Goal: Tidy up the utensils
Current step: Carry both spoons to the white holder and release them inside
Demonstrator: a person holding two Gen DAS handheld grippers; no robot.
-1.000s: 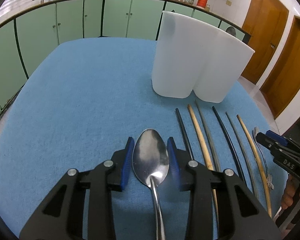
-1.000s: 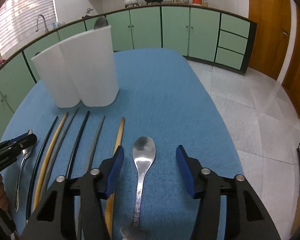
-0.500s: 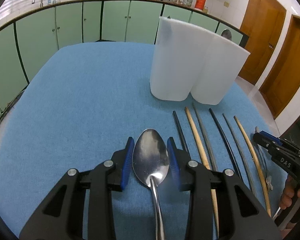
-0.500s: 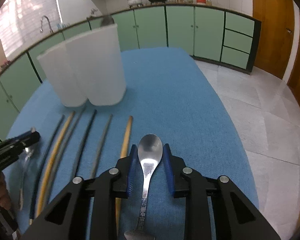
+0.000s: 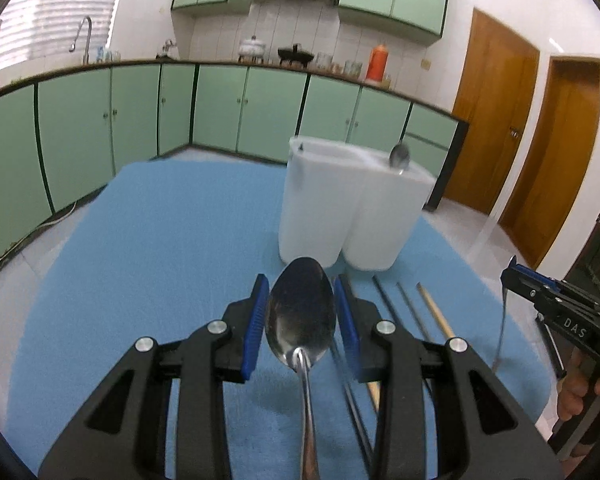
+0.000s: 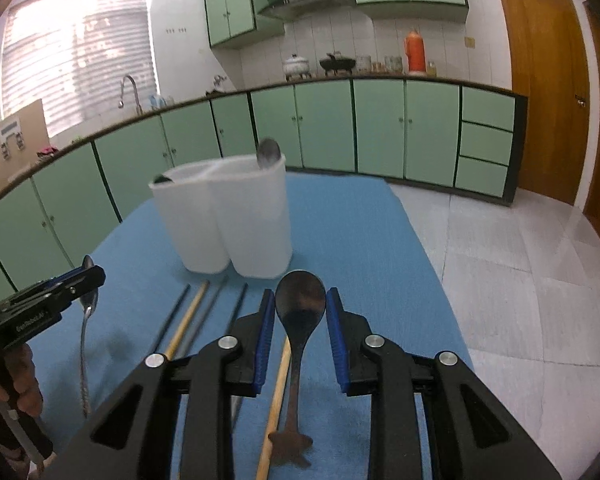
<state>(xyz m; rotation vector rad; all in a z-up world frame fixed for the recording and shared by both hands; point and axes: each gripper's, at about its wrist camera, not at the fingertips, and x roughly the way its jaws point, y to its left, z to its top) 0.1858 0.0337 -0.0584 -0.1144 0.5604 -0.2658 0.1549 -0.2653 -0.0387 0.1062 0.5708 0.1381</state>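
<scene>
Each hand-held gripper is closed on a spoon: the left hand-held gripper pinches its spoon across the bowl, the right hand-held gripper its darker spoon likewise, both clear of the blue worktop. Steel spoons should be light, stiff and slick; a bowl-edge pinch may let the handle swing. At 12 o'clock stands the white holder; chopsticks lie near.

spoon: glossy metal | holder: matt white plastic | worktop: rough blue cloth | chopsticks: wood, dark plastic
</scene>
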